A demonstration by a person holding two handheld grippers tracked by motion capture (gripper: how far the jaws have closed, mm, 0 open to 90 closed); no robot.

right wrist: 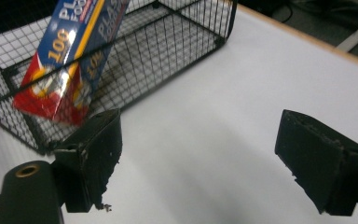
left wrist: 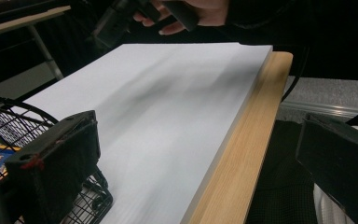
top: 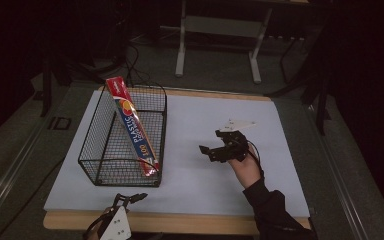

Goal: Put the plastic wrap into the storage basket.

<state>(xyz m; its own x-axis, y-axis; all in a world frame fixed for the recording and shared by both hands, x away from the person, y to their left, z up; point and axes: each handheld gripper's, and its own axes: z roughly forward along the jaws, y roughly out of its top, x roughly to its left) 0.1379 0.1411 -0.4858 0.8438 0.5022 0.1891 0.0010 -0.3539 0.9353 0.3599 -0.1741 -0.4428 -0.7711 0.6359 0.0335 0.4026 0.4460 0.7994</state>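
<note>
A black wire basket (top: pixel 110 150) stands on the left half of the white tabletop (top: pixel 200 110). A long red and blue plastic wrap box (top: pixel 132 125) leans inside it, with its top end above the rim. My right gripper (top: pixel 211 141) hovers open and empty over the table to the right of the basket, pointing towards it. In the right gripper view, the right gripper (right wrist: pixel 205 154) has its jaws wide apart, and the basket (right wrist: pixel 191 32) and box (right wrist: pixel 70 56) lie ahead. My left gripper (top: pixel 130 197) rests at the table's near edge. In its own view the left gripper (left wrist: pixel 198 154) is open and empty.
The white top sits on a wooden board whose edge (top: pixel 180 222) shows at the front. Beyond the table a metal stand (top: pixel 215 30) rises from a dark floor with cables. A person's hand with the right gripper (left wrist: pixel 168 14) shows far off in the left gripper view.
</note>
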